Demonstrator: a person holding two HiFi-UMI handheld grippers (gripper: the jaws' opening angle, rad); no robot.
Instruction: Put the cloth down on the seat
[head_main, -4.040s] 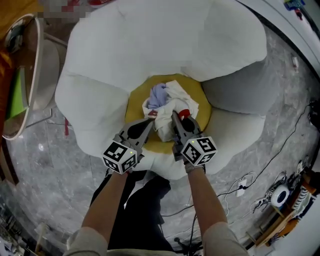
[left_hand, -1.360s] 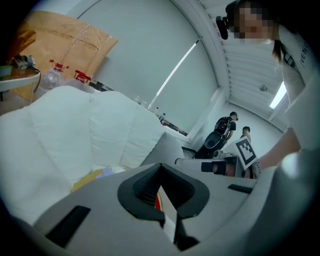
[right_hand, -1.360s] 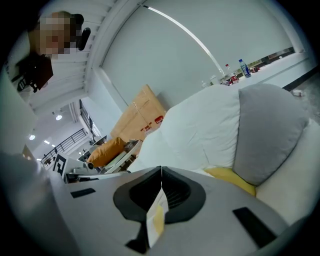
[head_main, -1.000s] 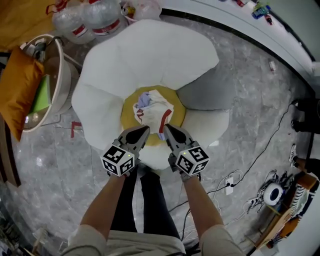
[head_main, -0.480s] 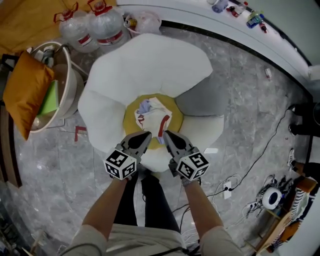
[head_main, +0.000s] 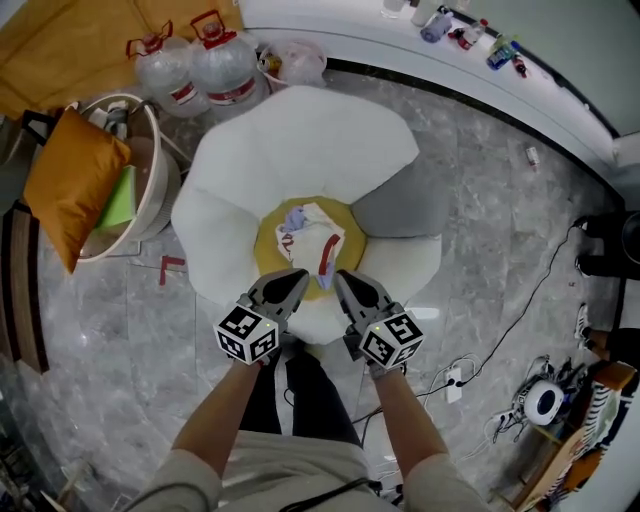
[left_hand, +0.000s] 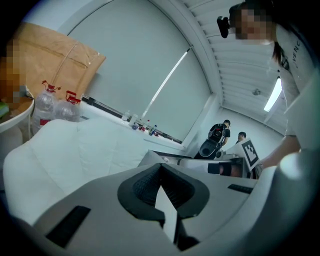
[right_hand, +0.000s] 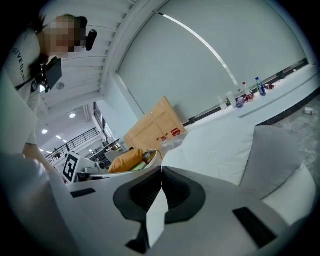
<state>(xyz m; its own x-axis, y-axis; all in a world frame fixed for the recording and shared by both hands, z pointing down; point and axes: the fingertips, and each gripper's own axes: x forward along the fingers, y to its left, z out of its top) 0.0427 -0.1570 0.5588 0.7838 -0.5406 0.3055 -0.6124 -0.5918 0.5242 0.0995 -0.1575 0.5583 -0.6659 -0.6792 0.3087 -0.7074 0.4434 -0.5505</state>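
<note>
The cloth (head_main: 309, 236), a white bundle with pale blue and red parts, lies on the round yellow seat (head_main: 268, 248) of a white flower-shaped chair (head_main: 300, 140). Both grippers hover in front of the seat, well above it and apart from the cloth. My left gripper (head_main: 298, 277) is shut with nothing in it; in the left gripper view its jaws (left_hand: 161, 166) meet tip to tip over the white chair back (left_hand: 75, 150). My right gripper (head_main: 341, 277) is likewise shut and empty, its jaws (right_hand: 161, 170) closed in the right gripper view.
A grey cushion (head_main: 402, 207) rests on the chair's right side. At the left stand a round white tub (head_main: 150, 205) with an orange cushion (head_main: 75, 185), and two water jugs (head_main: 205, 65). Cables and a socket strip (head_main: 455, 378) lie on the marble floor at the right.
Both grippers, which gripped the cloth on the seat four seconds ago, have let go and risen with the head. The cloth stays on the seat and looks smaller.
</note>
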